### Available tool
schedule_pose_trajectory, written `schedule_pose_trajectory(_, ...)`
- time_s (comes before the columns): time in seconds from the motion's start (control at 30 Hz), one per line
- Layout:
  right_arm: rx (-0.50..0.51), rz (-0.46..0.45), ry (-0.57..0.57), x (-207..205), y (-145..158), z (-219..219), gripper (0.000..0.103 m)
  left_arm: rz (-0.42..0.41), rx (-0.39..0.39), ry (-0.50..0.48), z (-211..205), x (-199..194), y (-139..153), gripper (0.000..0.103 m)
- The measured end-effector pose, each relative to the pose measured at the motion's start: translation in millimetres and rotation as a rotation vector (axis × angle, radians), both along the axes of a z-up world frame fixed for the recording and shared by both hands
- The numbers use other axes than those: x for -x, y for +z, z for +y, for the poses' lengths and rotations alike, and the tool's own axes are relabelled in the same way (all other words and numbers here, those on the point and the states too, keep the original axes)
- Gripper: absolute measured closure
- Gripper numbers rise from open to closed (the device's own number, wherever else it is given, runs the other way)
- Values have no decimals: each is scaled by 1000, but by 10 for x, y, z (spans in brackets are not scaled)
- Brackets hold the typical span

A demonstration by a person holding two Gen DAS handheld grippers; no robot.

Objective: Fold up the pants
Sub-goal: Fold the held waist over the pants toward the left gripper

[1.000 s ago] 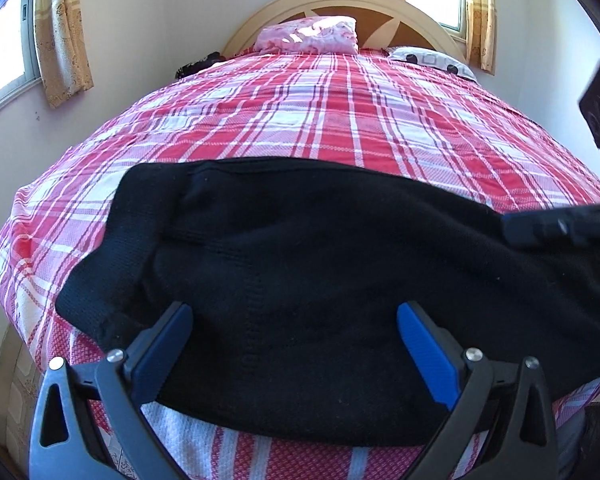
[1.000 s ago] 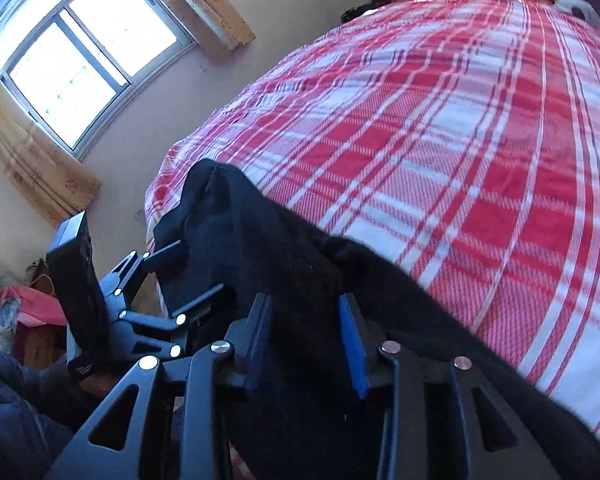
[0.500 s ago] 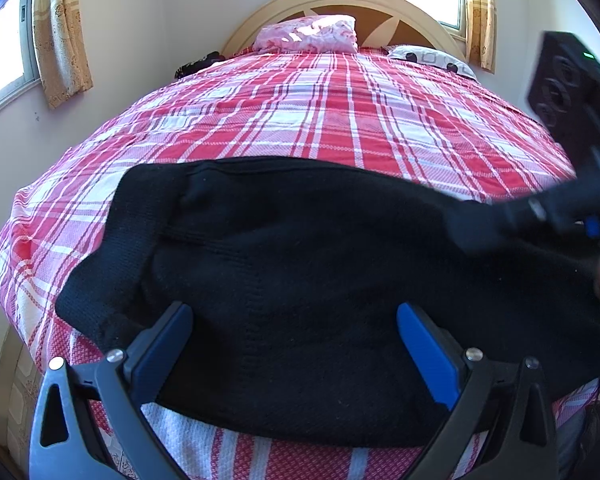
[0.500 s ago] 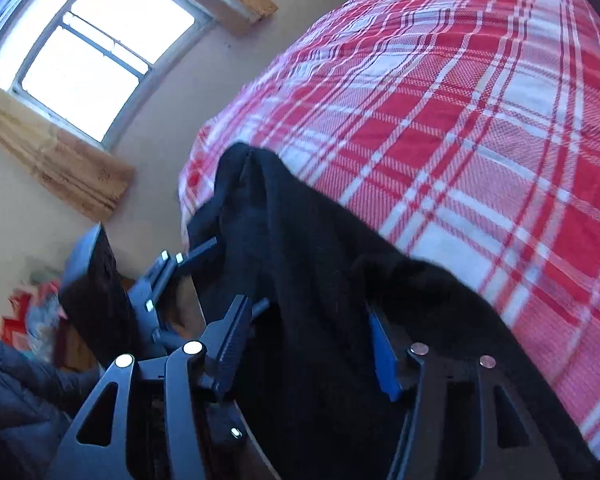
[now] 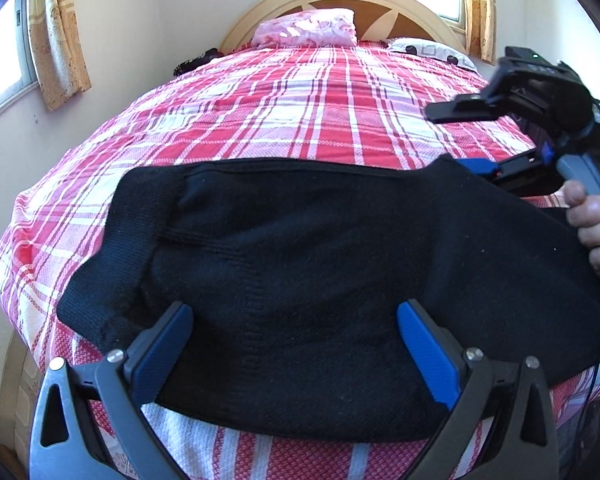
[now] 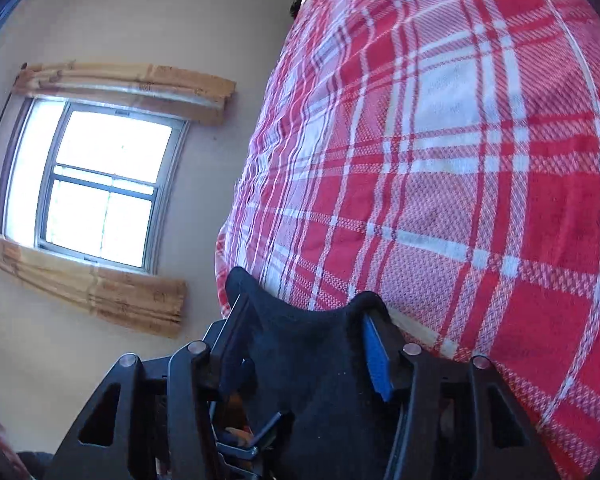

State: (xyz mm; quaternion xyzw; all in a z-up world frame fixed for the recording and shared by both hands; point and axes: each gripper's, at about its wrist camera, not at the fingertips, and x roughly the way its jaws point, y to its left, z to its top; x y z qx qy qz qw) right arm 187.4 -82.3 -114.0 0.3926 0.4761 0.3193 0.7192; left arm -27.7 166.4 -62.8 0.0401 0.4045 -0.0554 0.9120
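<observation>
On the bed (image 5: 320, 92), the right gripper (image 6: 306, 346), jaws just closing slightly, straddles the pants' (image 5: 320, 264) edge after swinging in; the left gripper (image 5: 296, 344) gapes, idle.

bright window (image 6: 100, 184) daylight, blown-out panes; strong fisheye bending at edges.

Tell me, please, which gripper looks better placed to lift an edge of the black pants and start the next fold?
Probably the right gripper: the far corner of the black pants already bunches up between its fingers, whose jaws have just been closing slightly. The left gripper hovers wide open above the middle of the cloth, gripping nothing.
</observation>
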Motion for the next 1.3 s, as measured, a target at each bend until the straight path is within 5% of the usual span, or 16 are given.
schedule_pose_trajectory(0.1, 49, 26, 21, 32, 71, -30, 49, 26, -4, 6, -6, -38, 12, 0)
schedule_pose_trajectory(0.2, 231, -38, -120, 217, 312, -327, 49, 38, -5, 11, -14, -53, 11, 0)
schedule_pose_trajectory(0.27, 321, -139, -190, 451, 558, -344, 49, 44, -12, 15, -23, -58, 12, 0)
schedule_pose_trajectory(0.37, 361, -271, -123, 745, 738, 32, 50, 63, -20, 23, -36, -75, 20, 0)
schedule_pose_trajectory(0.47, 446, -311, -56, 865, 644, 428, 61, 90, -28, 28, -46, -104, 31, 0)
schedule_pose_trajectory(0.57, 510, -241, -48, 819, 359, 495, 66, 107, -35, 39, -63, -121, 24, 0)
schedule_pose_trajectory(0.63, 528, -241, -85, 789, 225, 429, 81, 106, -40, 48, -77, -116, 30, 0)
schedule_pose_trajectory(0.8, 469, -269, -271, 865, 374, 132, 80, 72, -78, 43, -119, -63, 50, 0)
schedule_pose_trajectory(1.0, 494, -359, -414, 1642, 754, -369, 79, 82, -29, 63, -61, -72, 43, 0)
schedule_pose_trajectory(1.2, 694, -304, -761, 2761, 844, -1283, 79, 30, 72, 79, -59, -21, 255, 0)
schedule_pose_trajectory(1.3, 794, -276, -813, 3120, 843, -1493, 79, -28, 88, 14, -297, 27, 398, 0)
